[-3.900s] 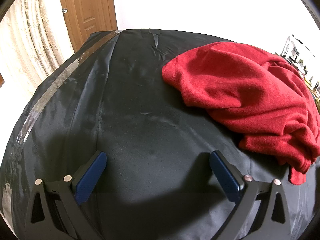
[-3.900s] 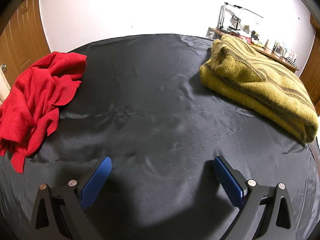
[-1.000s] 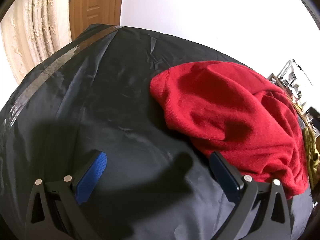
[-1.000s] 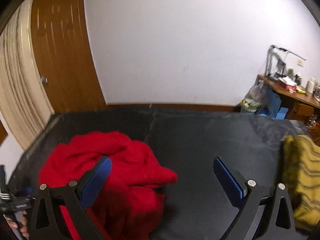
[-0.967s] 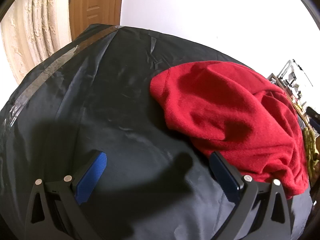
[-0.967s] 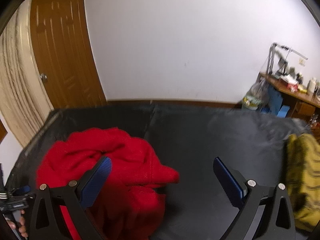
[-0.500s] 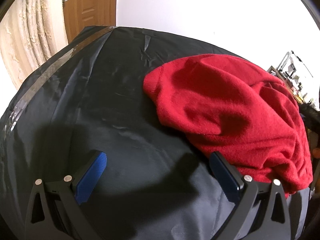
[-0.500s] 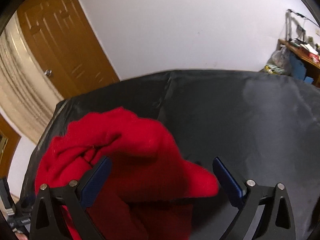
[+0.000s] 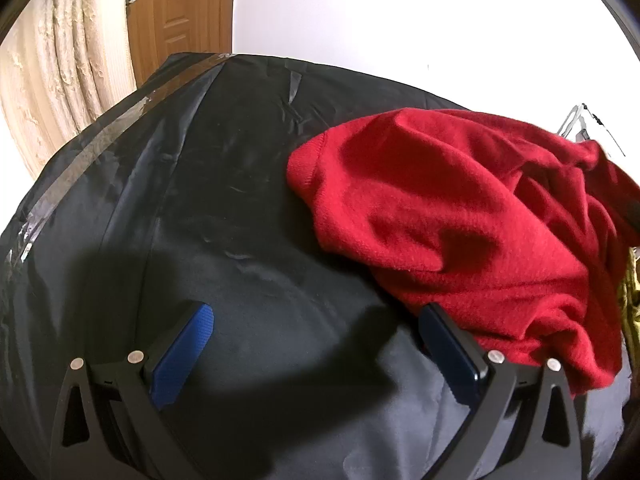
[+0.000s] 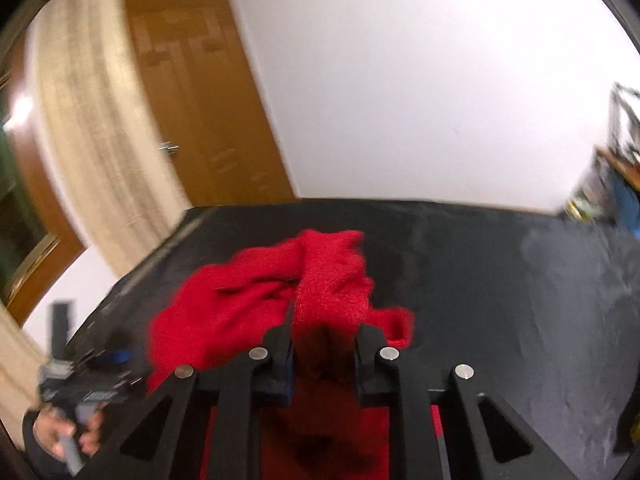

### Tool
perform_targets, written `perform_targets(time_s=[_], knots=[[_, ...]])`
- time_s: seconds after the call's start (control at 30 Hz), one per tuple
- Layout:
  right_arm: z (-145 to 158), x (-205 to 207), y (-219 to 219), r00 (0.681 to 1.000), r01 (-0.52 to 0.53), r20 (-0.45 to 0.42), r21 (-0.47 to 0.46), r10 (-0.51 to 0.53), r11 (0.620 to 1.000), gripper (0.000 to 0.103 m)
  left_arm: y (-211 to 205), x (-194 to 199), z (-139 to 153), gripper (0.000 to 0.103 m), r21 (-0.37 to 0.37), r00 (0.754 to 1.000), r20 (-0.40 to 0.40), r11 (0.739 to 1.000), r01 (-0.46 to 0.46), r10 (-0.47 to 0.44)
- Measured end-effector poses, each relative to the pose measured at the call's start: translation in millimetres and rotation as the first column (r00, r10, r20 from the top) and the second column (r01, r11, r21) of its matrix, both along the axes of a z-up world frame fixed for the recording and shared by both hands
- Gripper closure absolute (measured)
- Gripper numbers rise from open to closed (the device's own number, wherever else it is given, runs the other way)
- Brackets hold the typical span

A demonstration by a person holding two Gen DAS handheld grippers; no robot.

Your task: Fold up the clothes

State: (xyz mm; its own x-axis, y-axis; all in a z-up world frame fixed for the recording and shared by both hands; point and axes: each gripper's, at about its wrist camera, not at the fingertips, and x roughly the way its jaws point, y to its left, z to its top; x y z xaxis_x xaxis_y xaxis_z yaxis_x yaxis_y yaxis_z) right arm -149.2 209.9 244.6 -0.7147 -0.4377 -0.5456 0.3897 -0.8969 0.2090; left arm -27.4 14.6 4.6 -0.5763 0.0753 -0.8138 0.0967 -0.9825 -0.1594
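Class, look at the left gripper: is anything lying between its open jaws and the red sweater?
Nothing visible. Only bare black sheet lies ahead of the left gripper; the red sweater reaches its right-hand jaw. The right gripper already clamps the sweater.

A black, slightly glossy sheet [image 9: 248,216] covers the whole worktop, wrinkled in shallow creases toward the far edge. A strip of clear tape [image 9: 100,140] runs along the sheet's left edge up to the far left corner, and a shorter piece of tape [image 9: 294,84] sits near the far edge. A crumpled red sweater [image 9: 460,216] lies on the sheet toward the right side, its ribbed hem nearest the middle of the worktop. At the right edge, a sliver of mustard-yellow knit [image 9: 630,284] shows beside the sweater.
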Motion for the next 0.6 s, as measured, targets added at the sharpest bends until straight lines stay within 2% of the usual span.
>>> perform_targets(time_s=[0.1, 0.17, 0.3, 0.33, 0.4, 0.6], knots=[[5.1, 39.4, -28.4, 0.994, -0.105, -0.033, 0.036, 0.106, 0.994, 0.081, -3.1, 1.3, 1.0, 0.000, 0.031, 1.000, -0.007, 1.000, -0.001, 0.002], [-0.9, 66.4, -47.1, 0.983, -0.181, -0.023, 0.046, 0.182, 0.982, 0.081, -5.2, 2.2, 1.6, 0.000, 0.051, 1.000, -0.011, 0.999, -0.002, 0.003], [-30.5, 107.0, -86.0, 0.950, -0.313, 0.022, 0.082, 0.312, 0.946, 0.081, -9.7, 3.5, 3.1, 0.000, 0.105, 1.000, -0.024, 0.994, 0.003, -0.001], [-37.4, 116.7, -94.8, 0.946, -0.323, 0.026, 0.114, 0.322, 0.939, 0.081, -10.8, 3.6, 3.6, 0.000, 0.124, 1.000, -0.029, 0.992, 0.008, -0.005], [-41.9, 131.7, -100.0, 0.947, -0.318, 0.019, 0.159, 0.320, 0.934, 0.081, -10.2, 4.1, 4.0, 0.000, 0.130, 0.999, -0.032, 0.991, 0.012, -0.008], [-26.8, 127.1, -68.4, 0.984, -0.174, -0.016, 0.114, 0.177, 0.978, 0.080, -7.4, 5.0, 6.5, 0.000, 0.144, 0.999, -0.048, 0.989, 0.029, -0.022]])
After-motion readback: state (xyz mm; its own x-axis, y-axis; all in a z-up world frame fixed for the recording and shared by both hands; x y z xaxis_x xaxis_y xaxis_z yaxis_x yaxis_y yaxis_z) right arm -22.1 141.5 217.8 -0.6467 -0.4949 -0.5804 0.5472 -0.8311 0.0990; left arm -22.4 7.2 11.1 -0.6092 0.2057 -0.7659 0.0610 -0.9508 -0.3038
